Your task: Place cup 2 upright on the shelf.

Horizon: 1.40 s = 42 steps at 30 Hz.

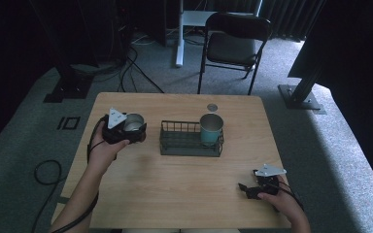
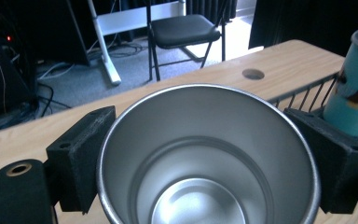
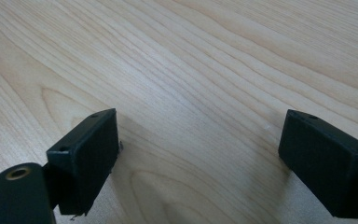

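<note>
Left tool [image 1: 128, 130] clamped on a steel cup [image 1: 134, 122] at left of centre in the high view, jaws pressing both sides of the rim, just left of the wire basket [image 1: 191, 147] holding a teal cup [image 1: 211, 128]. Probably light, stiff and smooth, so likely slippery; better gripped lower on the wall. Right tool [image 1: 246, 189] at lower right, jaws apart over bare tabletop [image 3: 205, 65].

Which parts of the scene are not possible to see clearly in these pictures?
- Steel cup: its base and outer wall are cut off by the bottom edge of the left gripper view; in the high view the left gripper hides them.
- Teal cup: its print is blurred and cut by the right edge; its foot sits behind the wire basket wall.
- Right gripper: jaw tips cut by the bottom edge.
- Round mark on the table: too small to identify.
</note>
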Each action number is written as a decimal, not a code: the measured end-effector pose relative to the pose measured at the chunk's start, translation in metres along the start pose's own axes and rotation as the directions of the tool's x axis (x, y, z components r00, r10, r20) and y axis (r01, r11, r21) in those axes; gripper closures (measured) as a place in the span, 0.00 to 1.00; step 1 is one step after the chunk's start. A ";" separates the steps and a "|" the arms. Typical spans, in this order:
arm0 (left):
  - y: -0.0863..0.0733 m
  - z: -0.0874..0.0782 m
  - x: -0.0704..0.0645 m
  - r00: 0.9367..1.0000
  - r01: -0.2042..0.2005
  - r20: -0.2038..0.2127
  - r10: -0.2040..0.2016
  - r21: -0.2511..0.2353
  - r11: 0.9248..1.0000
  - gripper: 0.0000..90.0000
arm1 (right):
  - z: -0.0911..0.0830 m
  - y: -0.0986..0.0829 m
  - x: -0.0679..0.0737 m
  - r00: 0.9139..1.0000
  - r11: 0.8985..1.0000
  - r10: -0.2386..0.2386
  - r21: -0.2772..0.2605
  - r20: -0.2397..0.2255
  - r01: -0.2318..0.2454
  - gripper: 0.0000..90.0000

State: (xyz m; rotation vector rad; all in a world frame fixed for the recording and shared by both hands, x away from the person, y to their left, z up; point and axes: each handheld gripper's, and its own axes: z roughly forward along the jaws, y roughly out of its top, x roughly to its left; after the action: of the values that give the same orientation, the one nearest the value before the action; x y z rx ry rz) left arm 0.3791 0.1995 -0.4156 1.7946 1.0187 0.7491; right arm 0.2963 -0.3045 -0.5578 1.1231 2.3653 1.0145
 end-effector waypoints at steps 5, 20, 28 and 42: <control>0.015 0.003 -0.007 1.000 -0.015 0.016 0.015 -0.011 1.000 0.16 | 0.000 0.000 0.000 1.000 1.000 -0.001 0.000 0.000 0.001 0.13; 0.041 0.021 -0.032 0.996 -0.030 0.082 0.033 -0.040 0.999 0.16 | 0.000 0.000 0.000 1.000 1.000 -0.001 -0.001 0.000 0.001 0.13; 0.048 0.036 -0.048 0.988 -0.047 0.141 0.055 -0.061 0.997 0.16 | 0.000 0.000 0.000 1.000 1.000 -0.001 -0.001 0.001 0.001 0.13; 0.055 0.063 -0.070 0.982 -0.052 0.180 0.062 -0.060 0.997 0.16 | 0.000 0.000 0.000 1.000 1.000 0.000 -0.001 0.001 0.000 0.13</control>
State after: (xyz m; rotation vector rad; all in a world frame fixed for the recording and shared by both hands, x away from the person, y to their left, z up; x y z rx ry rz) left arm 0.4150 0.0987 -0.3951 1.8147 0.8215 0.6289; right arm 0.2964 -0.3045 -0.5578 1.1224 2.3640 1.0153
